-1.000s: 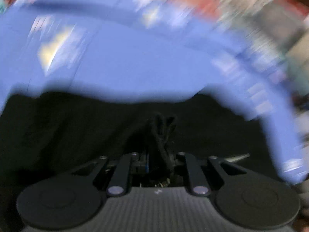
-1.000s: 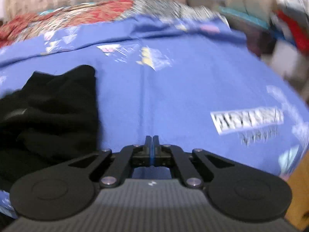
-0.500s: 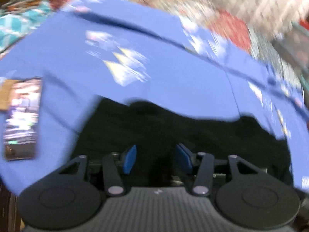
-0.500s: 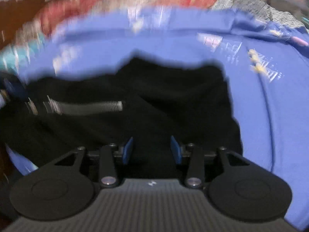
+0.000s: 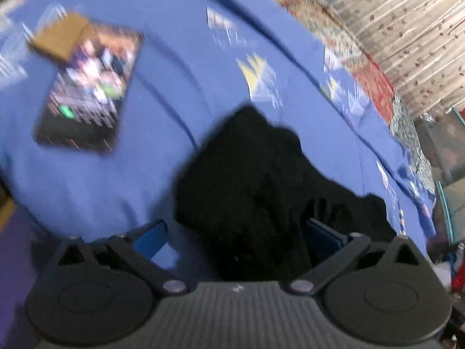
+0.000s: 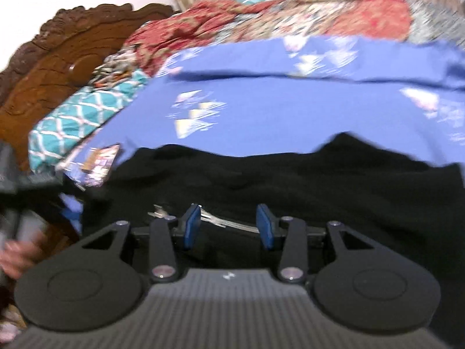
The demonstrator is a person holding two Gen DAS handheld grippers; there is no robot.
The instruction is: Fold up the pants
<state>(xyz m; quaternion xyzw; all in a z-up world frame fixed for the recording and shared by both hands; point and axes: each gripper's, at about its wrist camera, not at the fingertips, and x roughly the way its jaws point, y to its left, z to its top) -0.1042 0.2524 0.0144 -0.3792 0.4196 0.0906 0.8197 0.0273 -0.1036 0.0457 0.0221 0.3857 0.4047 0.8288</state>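
Your left claw (image 5: 237, 237) stands spread as wide as it goes, its jaws having just been opening; the blue pads (image 5: 151, 237) sit far apart, clear of the cloth. Black pants (image 5: 261, 180) lie bunched in the gap between them, loose on the bed and gripped by nothing. Beyond the heap the blue printed sheet (image 5: 174, 43) runs away from you, and a phone with a lit screen (image 5: 87, 93) lies flat on it to the left, well apart from the pants, with a flat tan card (image 5: 59, 37) just behind it.

Your right claw (image 6: 229, 226) is part open, jaws a moderate width apart, hanging over the pants (image 6: 319, 180) without pinching them. A pale cord-like strip (image 6: 223, 221) on the cloth crosses the gap between the pads. The pants spread across the near part of the sheet (image 6: 290, 110). Past that, patterned bedding (image 6: 261, 20) is piled, and a carved wooden headboard (image 6: 58, 58) stands to the left. At the left edge a blurred hand (image 6: 20, 257) shows.
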